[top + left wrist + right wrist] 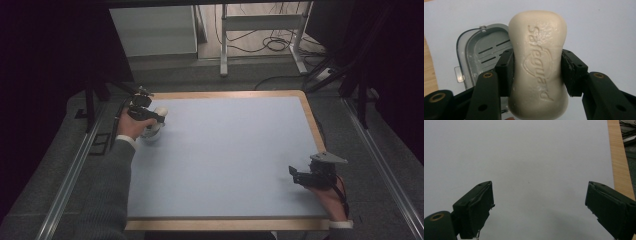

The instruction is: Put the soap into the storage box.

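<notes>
A cream bar of soap [537, 65] with an embossed brand name stands between the black jaws of my left gripper [537, 71], which is shut on its narrow waist. Below and behind it on the table lies an open grey soap case [477, 53] with slots in its floor. In the high view the left gripper [152, 120] holds the soap [161, 111] near the table's far left corner, just above the case [150, 136]. My right gripper [539, 207] stands open with nothing between its jaws; in the high view it [296, 176] rests at the near right of the table.
The pale blue table top [230, 155] has a wooden rim [225, 94]. Beyond the far edge stand a white cabinet [152, 30] and a metal frame [260, 35] with cables on the floor. Metal rails [75, 170] run along both sides.
</notes>
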The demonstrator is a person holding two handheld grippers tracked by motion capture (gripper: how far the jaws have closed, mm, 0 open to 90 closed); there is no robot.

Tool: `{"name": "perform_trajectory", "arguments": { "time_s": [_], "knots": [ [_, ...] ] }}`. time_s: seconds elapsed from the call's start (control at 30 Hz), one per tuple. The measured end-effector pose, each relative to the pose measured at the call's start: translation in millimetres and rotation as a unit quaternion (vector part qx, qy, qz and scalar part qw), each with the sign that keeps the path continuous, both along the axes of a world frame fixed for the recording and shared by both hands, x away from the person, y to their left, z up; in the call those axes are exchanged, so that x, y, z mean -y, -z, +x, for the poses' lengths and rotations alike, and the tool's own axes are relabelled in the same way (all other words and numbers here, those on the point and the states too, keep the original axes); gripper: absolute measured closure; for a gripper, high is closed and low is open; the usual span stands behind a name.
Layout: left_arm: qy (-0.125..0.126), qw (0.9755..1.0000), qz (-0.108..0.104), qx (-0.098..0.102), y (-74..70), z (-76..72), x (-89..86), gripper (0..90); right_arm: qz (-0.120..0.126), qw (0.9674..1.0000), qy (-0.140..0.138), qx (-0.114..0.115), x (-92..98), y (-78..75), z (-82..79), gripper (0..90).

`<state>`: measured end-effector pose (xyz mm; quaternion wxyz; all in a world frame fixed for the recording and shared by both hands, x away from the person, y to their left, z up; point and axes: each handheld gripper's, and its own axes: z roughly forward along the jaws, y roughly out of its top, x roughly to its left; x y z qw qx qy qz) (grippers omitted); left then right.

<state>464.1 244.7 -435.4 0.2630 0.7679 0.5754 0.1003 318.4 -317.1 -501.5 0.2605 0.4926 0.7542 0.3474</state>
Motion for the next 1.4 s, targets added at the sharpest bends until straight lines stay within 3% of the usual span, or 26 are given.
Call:
{"name": "perform_trajectory", "arguments": {
  "time_s": [0.3, 0.5, 0.93, 1.1, 1.4],
  "knots": [
    [-0.032, 0.9995, -0.001, 0.002, 5.6, 5.6, -13.4, 49.5, 0.001, 1.0000, -0.001, -0.001, 1.7, 0.6, 0.1, 8.1],
    [-0.051, 0.9986, -0.004, -0.010, 19.1, 8.6, -22.9, 49.5, 0.002, 1.0000, 0.003, 0.000, 2.3, 0.5, 0.0, 8.2],
    [-0.054, 0.9983, -0.006, -0.018, 37.5, 8.9, -19.0, 49.2, -0.001, 1.0000, 0.002, 0.000, 3.0, 0.5, -0.5, 8.2],
    [-0.051, 0.9980, -0.033, 0.015, 27.3, 3.0, -17.7, 44.4, -0.001, 1.0000, 0.002, 0.000, 4.3, 1.0, -0.1, 8.1],
    [-0.003, 0.9971, -0.049, 0.059, 1.2, -24.3, -3.1, 36.0, -0.003, 1.0000, 0.002, 0.001, 3.9, 0.5, -0.7, 8.2]
  ]
}}
